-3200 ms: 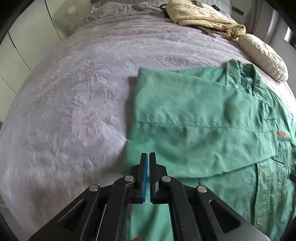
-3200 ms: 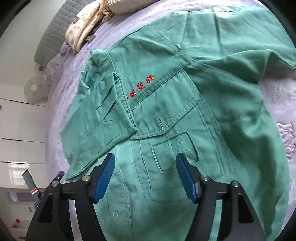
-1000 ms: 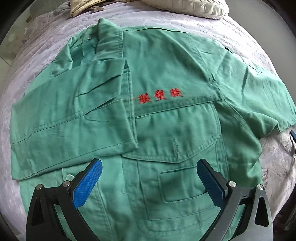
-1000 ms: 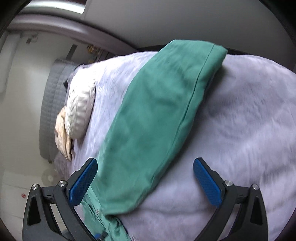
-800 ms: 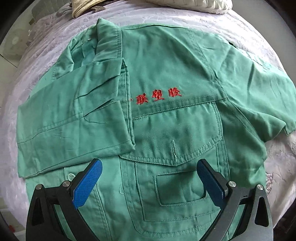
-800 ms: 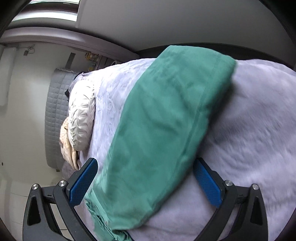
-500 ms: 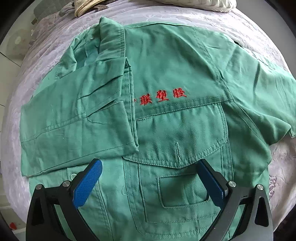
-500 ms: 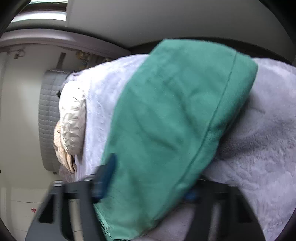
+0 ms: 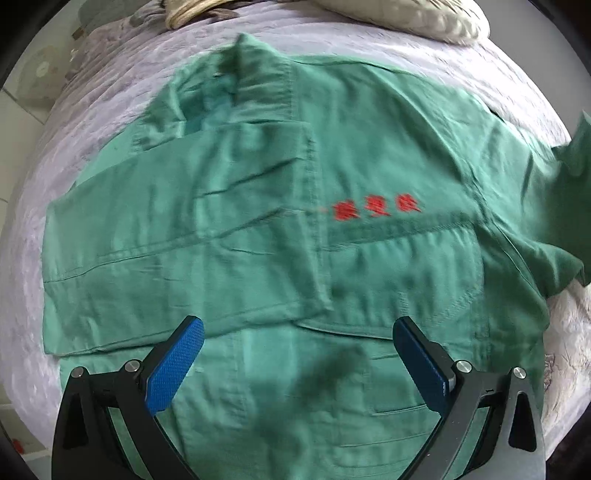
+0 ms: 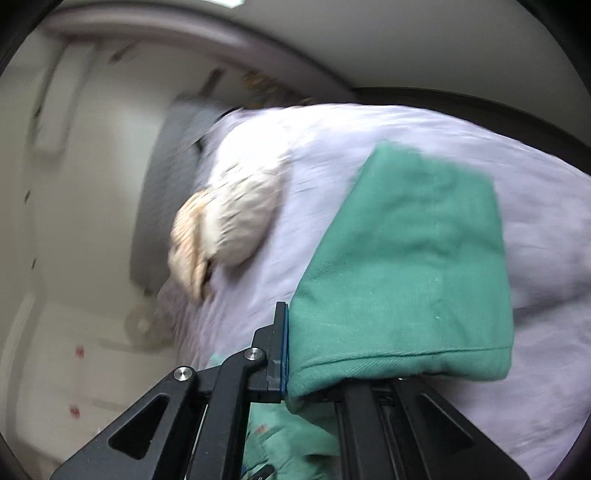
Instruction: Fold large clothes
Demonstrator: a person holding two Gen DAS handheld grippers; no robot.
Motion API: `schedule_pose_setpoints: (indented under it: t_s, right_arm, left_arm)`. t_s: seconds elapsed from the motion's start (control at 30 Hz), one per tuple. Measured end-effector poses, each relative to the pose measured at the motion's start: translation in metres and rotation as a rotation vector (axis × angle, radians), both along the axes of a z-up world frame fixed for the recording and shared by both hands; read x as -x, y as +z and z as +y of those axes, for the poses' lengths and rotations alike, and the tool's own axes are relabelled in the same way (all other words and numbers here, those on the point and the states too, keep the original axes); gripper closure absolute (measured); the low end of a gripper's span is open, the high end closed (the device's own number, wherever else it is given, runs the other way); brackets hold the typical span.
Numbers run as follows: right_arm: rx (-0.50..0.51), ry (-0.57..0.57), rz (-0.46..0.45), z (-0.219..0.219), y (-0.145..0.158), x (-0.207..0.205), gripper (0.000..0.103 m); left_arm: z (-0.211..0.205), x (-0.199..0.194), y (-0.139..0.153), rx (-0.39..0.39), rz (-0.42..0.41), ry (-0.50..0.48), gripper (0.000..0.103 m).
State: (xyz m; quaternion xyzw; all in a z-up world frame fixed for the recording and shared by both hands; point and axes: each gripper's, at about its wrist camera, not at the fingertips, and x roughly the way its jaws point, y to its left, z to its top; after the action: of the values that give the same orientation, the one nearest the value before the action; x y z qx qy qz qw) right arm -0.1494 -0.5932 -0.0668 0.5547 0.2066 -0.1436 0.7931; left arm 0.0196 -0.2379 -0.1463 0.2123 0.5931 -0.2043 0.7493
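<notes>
1. Step in hand, as I judge it: the second sleeve fold. The green work shirt [image 9: 332, 229] lies front-up on the lilac bedspread [image 9: 110, 85], one sleeve already laid across its chest.
2. My right gripper [image 10: 286, 354] is clamped on the other sleeve [image 10: 406, 266]; the cloth drapes over the far finger and hides it.
3. My left gripper [image 9: 295, 354] hovers over the shirt's lower front, jaws spread wide, holding nothing.
4. Next move, I expect: carry the sleeve inward across the chest and lay it flat, cuff unbunched.
5. Surroundings: a cream pillow [image 10: 236, 221] and a tan bundle [image 9: 192, 11] near the headboard, well apart from the shirt; neither obstructs.
</notes>
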Motion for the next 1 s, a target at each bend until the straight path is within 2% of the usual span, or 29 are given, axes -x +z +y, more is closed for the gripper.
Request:
schedule_pose_setpoints:
  t_s: [0.1, 0.17, 0.3, 0.37, 0.53, 0.57, 0.63, 0.67, 0.73, 0.77, 0.83, 0.87, 0.9, 0.97, 1.0]
  right_arm:
    - [0.073, 0.125, -0.016, 0.035, 0.025, -0.042, 0.098]
    - [0.143, 0.241, -0.004, 0.073, 0.04, -0.079, 0.098]
    - [0.212, 0.445, 0.041, 0.153, 0.04, -0.141, 0.098]
    - [0.221, 0.536, 0.08, 0.198, 0.024, -0.169, 0.098]
    - [0.197, 0.662, 0.187, 0.279, -0.033, -0.216, 0.098]
    - [0.203, 0.672, 0.208, 0.289, -0.042, -0.217, 0.098]
    - [0.24, 0.683, 0.313, 0.31, -0.069, -0.226, 0.098]
    - [0.234, 0.687, 0.366, 0.313, -0.081, -0.227, 0.094]
    - [0.176, 0.679, 0.438, 0.316, -0.1, -0.221, 0.093]
    - [0.127, 0.658, 0.445, 0.311, -0.105, -0.215, 0.093]
    - [0.09, 0.608, 0.431, 0.304, -0.101, -0.201, 0.085]
    - [0.084, 0.581, 0.424, 0.301, -0.098, -0.195, 0.07]
    - [0.074, 0.529, 0.399, 0.294, -0.093, -0.186, 0.05]
    - [0.033, 0.417, 0.347, 0.277, -0.084, -0.175, 0.028]
    - [0.01, 0.381, 0.333, 0.272, -0.081, -0.17, 0.028]
  left_arm:
    - [0.024, -0.014, 0.006, 0.019, -0.021, 0.034, 0.001]
    - [0.041, -0.023, 0.011, 0.03, -0.041, 0.065, 0.001]
    - [0.089, -0.043, 0.02, 0.045, -0.091, 0.142, 0.001]
    - [0.117, -0.055, 0.021, 0.037, -0.1, 0.179, 0.001]
    - [0.176, -0.079, 0.016, 0.007, -0.12, 0.252, 0.001]
    - [0.184, -0.082, 0.014, 0.0, -0.121, 0.259, 0.001]
    - [0.203, -0.084, 0.007, -0.014, -0.117, 0.279, 0.001]
    - [0.209, -0.085, 0.005, -0.015, -0.113, 0.286, 0.001]
    - [0.224, -0.085, 0.001, -0.006, -0.099, 0.3, 0.001]
    - [0.231, -0.085, 0.0, 0.0, -0.093, 0.304, 0.001]
    - [0.242, -0.086, -0.001, 0.009, -0.089, 0.309, 0.001]
    - [0.246, -0.086, -0.002, 0.012, -0.089, 0.311, 0.001]
    - [0.251, -0.087, -0.002, 0.013, -0.09, 0.314, 0.001]
    - [0.26, -0.09, -0.002, 0.019, -0.092, 0.322, 0.001]
    - [0.265, -0.091, -0.002, 0.029, -0.089, 0.327, 0.001]
